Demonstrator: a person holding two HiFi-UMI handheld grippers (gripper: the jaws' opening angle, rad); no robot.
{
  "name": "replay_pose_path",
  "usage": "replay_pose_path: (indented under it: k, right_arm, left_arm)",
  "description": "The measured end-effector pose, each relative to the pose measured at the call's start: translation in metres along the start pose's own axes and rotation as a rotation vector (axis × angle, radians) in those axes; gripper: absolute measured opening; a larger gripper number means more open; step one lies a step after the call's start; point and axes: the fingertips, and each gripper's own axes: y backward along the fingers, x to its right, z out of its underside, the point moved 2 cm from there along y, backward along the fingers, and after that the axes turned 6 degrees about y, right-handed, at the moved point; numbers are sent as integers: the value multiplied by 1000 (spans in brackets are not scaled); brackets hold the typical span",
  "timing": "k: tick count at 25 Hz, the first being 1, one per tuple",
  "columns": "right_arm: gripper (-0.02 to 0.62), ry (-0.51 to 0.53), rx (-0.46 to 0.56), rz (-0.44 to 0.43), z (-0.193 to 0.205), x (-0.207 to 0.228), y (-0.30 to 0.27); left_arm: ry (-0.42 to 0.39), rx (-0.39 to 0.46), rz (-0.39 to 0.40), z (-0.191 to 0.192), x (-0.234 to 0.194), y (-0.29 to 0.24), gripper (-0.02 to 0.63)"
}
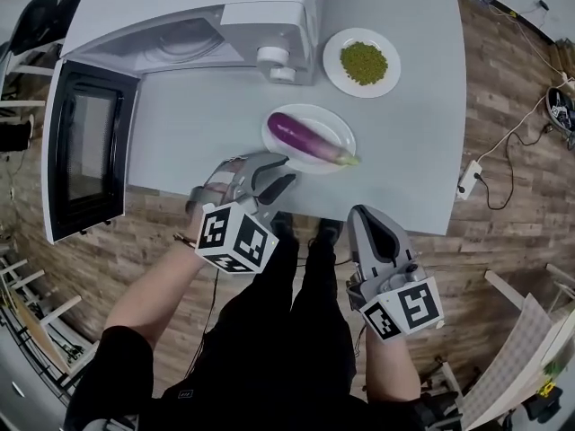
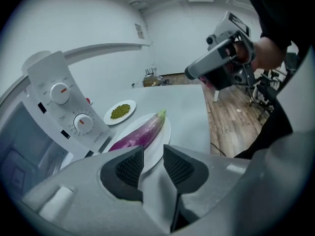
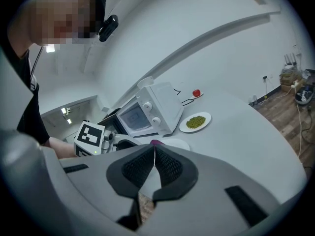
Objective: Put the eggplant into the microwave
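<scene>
A purple eggplant (image 1: 305, 137) (image 2: 140, 132) lies on a white plate (image 1: 334, 124) (image 2: 166, 132) on the grey table, just in front of the white microwave (image 1: 198, 21) (image 2: 64, 107). The microwave's door (image 1: 85, 151) hangs wide open to the left. My left gripper (image 1: 278, 171) (image 2: 153, 151) is at the table's near edge, pointing down at the stem-less end of the eggplant, open, with nothing between its pads. My right gripper (image 1: 364, 214) (image 3: 154, 149) hangs lower, off the table's front edge, shut and empty. In the right gripper view only a sliver of the eggplant (image 3: 155, 143) shows.
A second white plate of green beans (image 1: 363, 61) (image 2: 120, 111) (image 3: 195, 122) stands right of the microwave. A small red object (image 3: 196, 93) sits farther back. A white power adapter (image 1: 467, 180) and cable hang off the table's right edge over the wooden floor.
</scene>
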Motion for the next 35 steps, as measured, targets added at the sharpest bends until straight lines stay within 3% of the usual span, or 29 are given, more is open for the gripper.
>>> replay_pose_path:
  k: [5,14,35]
  right_arm:
    - [17,-14,1,9,7,6,-2]
    - [17,-31,3,11,16,11,-2]
    - [17,-46,20,18,13,18,9]
  left_arm:
    - [-28,-28,2,5,0,-13,123]
    - [-159,-102,-5,15,8,-28,139]
    - [-301,-168,-25,13,11,-40,137]
